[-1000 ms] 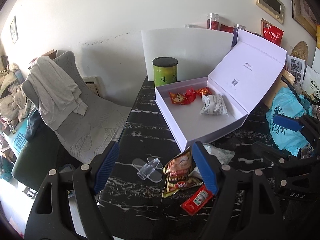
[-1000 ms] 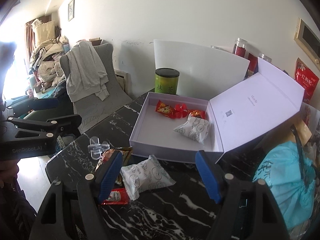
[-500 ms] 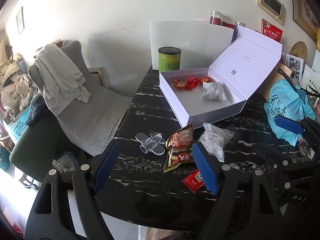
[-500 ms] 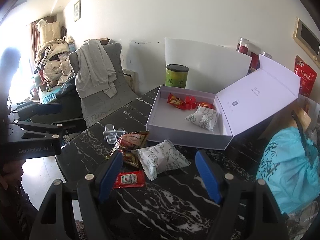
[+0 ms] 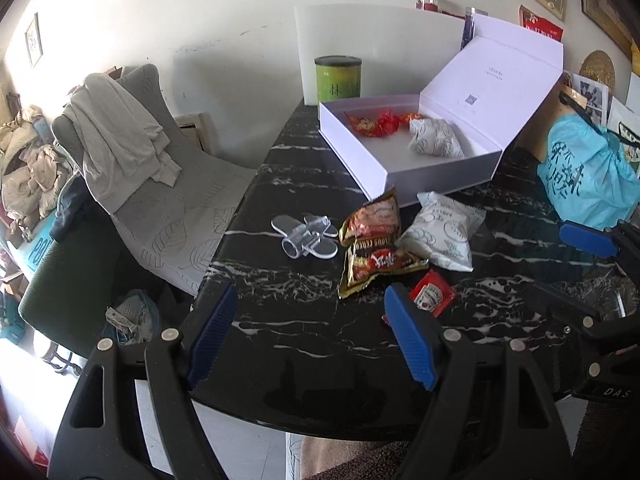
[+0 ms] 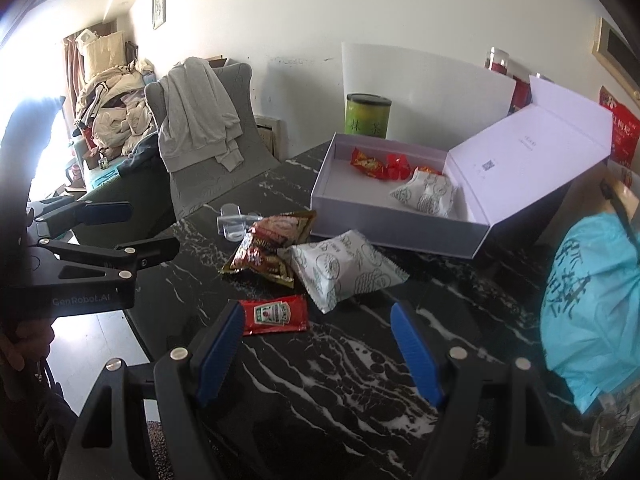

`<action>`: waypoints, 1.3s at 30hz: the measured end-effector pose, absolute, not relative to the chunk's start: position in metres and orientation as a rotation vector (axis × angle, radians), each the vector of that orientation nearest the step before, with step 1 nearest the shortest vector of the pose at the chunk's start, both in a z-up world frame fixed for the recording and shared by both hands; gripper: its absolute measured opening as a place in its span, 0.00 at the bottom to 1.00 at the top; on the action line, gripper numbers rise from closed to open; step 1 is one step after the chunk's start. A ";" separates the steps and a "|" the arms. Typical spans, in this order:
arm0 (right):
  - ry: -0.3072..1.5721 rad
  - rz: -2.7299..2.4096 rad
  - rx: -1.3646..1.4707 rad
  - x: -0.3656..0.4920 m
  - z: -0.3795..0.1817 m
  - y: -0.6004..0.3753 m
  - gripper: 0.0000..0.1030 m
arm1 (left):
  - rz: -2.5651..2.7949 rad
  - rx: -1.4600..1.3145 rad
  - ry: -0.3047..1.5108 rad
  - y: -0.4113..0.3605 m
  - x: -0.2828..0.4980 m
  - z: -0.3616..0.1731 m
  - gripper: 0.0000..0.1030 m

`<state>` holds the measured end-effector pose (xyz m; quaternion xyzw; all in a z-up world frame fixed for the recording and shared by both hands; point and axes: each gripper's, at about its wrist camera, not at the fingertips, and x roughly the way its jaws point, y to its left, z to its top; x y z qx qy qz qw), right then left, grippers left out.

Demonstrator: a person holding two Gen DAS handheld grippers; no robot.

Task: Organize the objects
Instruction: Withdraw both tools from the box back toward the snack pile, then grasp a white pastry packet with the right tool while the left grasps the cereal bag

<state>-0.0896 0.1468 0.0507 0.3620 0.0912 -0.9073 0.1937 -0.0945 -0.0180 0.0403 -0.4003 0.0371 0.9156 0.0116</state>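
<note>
Tabletop [image 5: 304,320], black marble with white veins, carrying all items listed; grey chair [image 5: 168,184] draped with a pale garment beside its left edge.

White gift box [image 5: 360,160], lid hinged open and leaning back to the right, at the far side of the tabletop; inside it, red candy wrappers [image 5: 380,122] along the far wall and one white patterned packet [image 5: 434,140] just beside them.

Turquoise plastic bag [image 6: 592,300] with dark lettering, at the right edge of the tabletop, well apart from the loose snacks.

Green tea canister [image 5: 339,80], upright, black lid on, behind the box against a white board.

Left hand-held gripper [image 5: 310,336], released, blue pads spread wide, nothing between them, over the near edge of the tabletop; right hand-held gripper [image 6: 318,354], likewise released and holding nothing, over the near part of the tabletop.

Loose white snack packet [image 5: 440,236], patterned, lying flat just in front of the box; touching its left side, red-and-gold snack bags [image 5: 372,248], two crumpled packs overlapping.

Clear plastic piece [image 5: 306,236], lying flat to the left of the snack bags, near them.

Ketchup sachet [image 6: 276,314], red, flat, nearest the hand-held grippers, just beside the left pad in the right wrist view; whether it touches the pad cannot be told.
</note>
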 end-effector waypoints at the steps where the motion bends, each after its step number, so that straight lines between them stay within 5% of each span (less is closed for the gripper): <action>1: 0.257 -2.542 1.022 -0.090 0.047 0.146 0.74 | 2.856 -1.251 0.125 -0.018 -0.094 0.037 0.73; 18: 0.260 -2.519 1.103 -0.099 -0.005 0.143 0.74 | 2.804 -1.285 0.065 -0.021 -0.102 -0.009 0.73; 39: 0.255 -2.453 1.110 -0.162 0.003 0.149 0.79 | 2.778 -1.319 0.061 -0.005 -0.160 -0.004 0.73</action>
